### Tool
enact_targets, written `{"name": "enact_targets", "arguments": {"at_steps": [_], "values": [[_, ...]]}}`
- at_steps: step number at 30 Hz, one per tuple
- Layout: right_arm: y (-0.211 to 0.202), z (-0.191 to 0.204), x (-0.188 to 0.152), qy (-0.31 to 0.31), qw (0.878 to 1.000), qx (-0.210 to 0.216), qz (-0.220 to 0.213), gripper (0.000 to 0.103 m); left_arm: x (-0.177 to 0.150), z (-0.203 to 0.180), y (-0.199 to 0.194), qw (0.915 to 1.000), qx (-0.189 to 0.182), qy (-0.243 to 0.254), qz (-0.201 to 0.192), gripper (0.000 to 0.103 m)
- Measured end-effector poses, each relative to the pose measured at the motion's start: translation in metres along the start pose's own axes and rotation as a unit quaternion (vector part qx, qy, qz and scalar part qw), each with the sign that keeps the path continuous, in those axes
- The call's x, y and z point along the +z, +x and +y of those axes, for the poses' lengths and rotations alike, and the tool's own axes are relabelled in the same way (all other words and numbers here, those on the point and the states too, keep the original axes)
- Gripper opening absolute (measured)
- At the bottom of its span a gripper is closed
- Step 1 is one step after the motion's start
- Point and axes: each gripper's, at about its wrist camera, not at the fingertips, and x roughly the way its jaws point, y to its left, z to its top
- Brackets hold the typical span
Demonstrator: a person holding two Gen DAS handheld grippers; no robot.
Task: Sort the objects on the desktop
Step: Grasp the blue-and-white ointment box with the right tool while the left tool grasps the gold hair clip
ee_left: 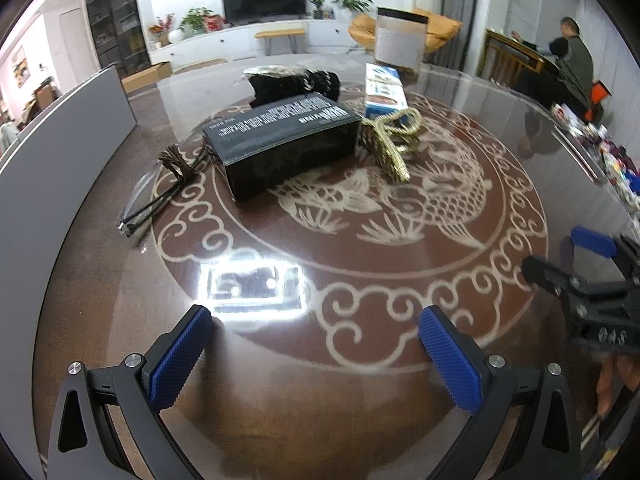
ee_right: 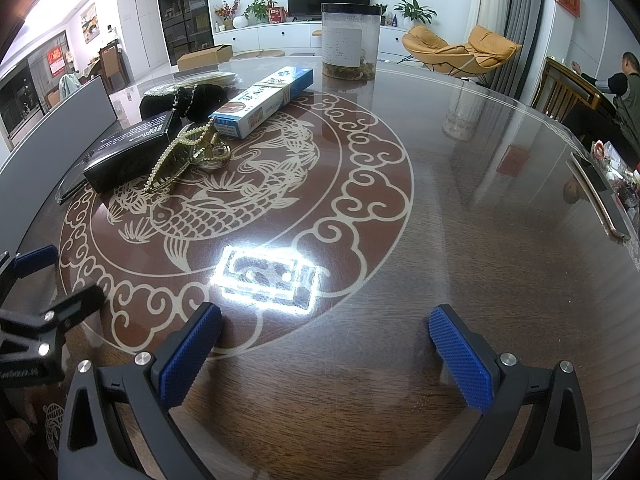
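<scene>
The left tool and the right tool both hovered wide apart and empty above the glass-topped counter. The black box lay far ahead of them. Just right of the box sat a gold hair claw, behind that a blue-white carton, and left of the box folded glasses.

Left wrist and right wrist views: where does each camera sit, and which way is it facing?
Left wrist: on the left gripper, open above the table, facing the black box; right gripper shows at right.
Right wrist: on the right gripper, open, facing the jar; left gripper shows at left.
Shared: box, gold hair claw, jar.
</scene>
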Motion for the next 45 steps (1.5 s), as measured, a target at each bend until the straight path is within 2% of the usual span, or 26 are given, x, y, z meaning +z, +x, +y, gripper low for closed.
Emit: {"name": "enact_targets", "arguments": {"at_steps": [5, 8, 9, 10, 11, 13, 16, 20, 24, 25, 26, 27, 28, 30, 32, 36, 40, 43, 45], "values": [[0.000, -0.001, 0.000, 0.001, 1.000, 0.001, 0.000, 0.103, -0.008, 0.003, -0.008, 1.0000, 0.002, -0.001, 0.008, 0.103], [-0.005, -0.005, 0.007, 0.012, 0.997, 0.063, -0.033, 0.103, -0.013, 0.003, -0.013, 1.0000, 0.002, -0.001, 0.007, 0.103], [-0.008, -0.001, 0.018, -0.005, 0.996, 0.076, -0.054, 0.103, -0.015, 0.004, -0.015, 1.0000, 0.002, -0.002, 0.006, 0.103], [-0.009, 0.003, 0.027, -0.019, 0.996, 0.071, -0.058, 0.103, -0.015, 0.004, -0.015, 1.0000, 0.002, -0.002, 0.005, 0.103], [-0.006, 0.013, 0.046, -0.040, 0.995, 0.069, -0.057, 0.103, -0.015, 0.004, -0.015, 1.0000, 0.003, -0.003, 0.003, 0.103], [0.003, 0.026, 0.079, -0.055, 0.993, 0.092, -0.046, 0.103, -0.016, 0.004, -0.016, 1.0000, 0.004, -0.005, 0.000, 0.103], [0.031, 0.049, 0.134, -0.060, 0.995, 0.080, -0.015, 0.103, -0.018, 0.004, -0.018, 1.0000, 0.004, -0.005, -0.002, 0.103], [0.075, 0.069, 0.188, -0.038, 0.998, 0.051, 0.020, 0.103, -0.019, 0.004, -0.019, 1.0000, 0.004, -0.006, -0.005, 0.103], [0.113, 0.070, 0.204, -0.006, 0.998, 0.001, 0.057, 0.103, -0.020, 0.004, -0.020, 0.9999, 0.005, -0.007, -0.006, 0.103], [0.117, 0.067, 0.204, 0.001, 0.998, 0.000, 0.058, 0.101, -0.020, 0.004, -0.020, 0.9999, 0.005, -0.008, -0.007, 0.103], [0.123, 0.065, 0.204, 0.010, 0.998, 0.006, 0.059, 0.091, -0.020, 0.004, -0.020, 0.9999, 0.006, -0.009, -0.008, 0.103], [0.129, 0.065, 0.202, 0.010, 0.998, 0.017, 0.067, 0.076, -0.020, 0.004, -0.021, 0.9999, 0.006, -0.009, -0.008, 0.103], [0.131, 0.066, 0.200, 0.001, 0.997, 0.020, 0.070, 0.073, -0.021, 0.004, -0.021, 0.9999, 0.006, -0.009, -0.008, 0.103], [0.126, 0.074, 0.194, -0.041, 0.998, 0.023, 0.050, 0.051, -0.021, 0.004, -0.021, 0.9999, 0.006, -0.008, -0.006, 0.103], [0.118, 0.084, 0.184, -0.086, 0.995, 0.036, 0.041, 0.042, -0.022, 0.005, -0.021, 1.0000, 0.003, -0.008, -0.004, 0.103], [0.096, 0.099, 0.153, -0.153, 0.986, 0.058, 0.024, 0.042, -0.026, 0.007, -0.025, 0.9999, 0.005, -0.009, 0.004, 0.103], [0.070, 0.107, 0.112, -0.183, 0.979, 0.089, 0.019, 0.042, -0.040, 0.012, -0.036, 0.9993, 0.012, -0.023, 0.029, 0.103], [0.051, 0.111, 0.083, -0.197, 0.972, 0.126, 0.027, 0.042, -0.047, 0.014, -0.043, 0.9989, 0.001, -0.031, 0.035, 0.103], [0.040, 0.110, 0.066, -0.205, 0.970, 0.130, 0.025, 0.041, -0.049, 0.012, -0.046, 0.9988, -0.005, -0.033, 0.035, 0.103]]}}
